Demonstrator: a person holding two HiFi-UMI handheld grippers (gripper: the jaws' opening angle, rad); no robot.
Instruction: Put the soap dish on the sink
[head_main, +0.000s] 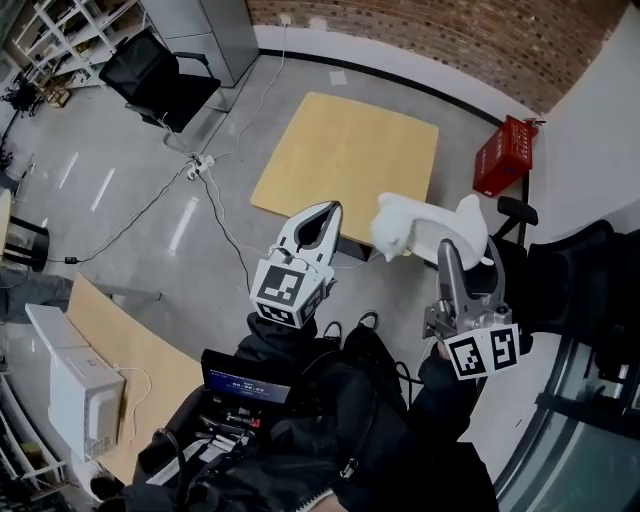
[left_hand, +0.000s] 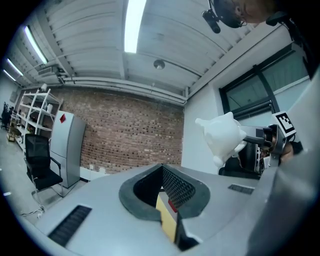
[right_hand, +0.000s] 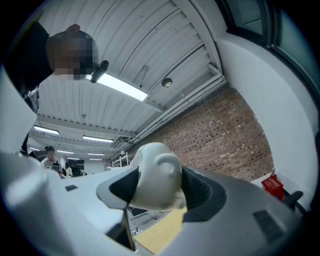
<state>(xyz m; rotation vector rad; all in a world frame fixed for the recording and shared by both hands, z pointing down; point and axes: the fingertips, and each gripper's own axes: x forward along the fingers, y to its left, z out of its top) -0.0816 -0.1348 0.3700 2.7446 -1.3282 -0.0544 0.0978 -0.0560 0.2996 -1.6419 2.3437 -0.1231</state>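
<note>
I have the soap dish (head_main: 428, 232) pinched in the right gripper (head_main: 447, 252). In the right gripper view its rounded white body fills the hollow between the two dark pads, which press on it from either side with the jaws held wide. In the head view the dish sticks out beyond the jaw tips, with a lump at each end, and it hangs in the air over the grey floor (head_main: 150, 210).

The left gripper (head_main: 331, 210) is beside it and apart from it, carrying nothing. Its jaw tips meet, and behind them the pads curve apart into an empty loop. Through the narrow slot in that loop I see only a strip of yellow wood and a bit of red. From the left gripper view the dish is up and to the right of those jaws, clear of them, with the right gripper's jaws reaching in from the right edge to grip it.

Below both tools stands the wooden table (head_main: 345, 150). In the head view the dish is just off the tabletop's near right corner, and the left gripper's tips are at its near edge. A red crate (head_main: 505, 155) sits on the floor past the table's right edge.
</note>
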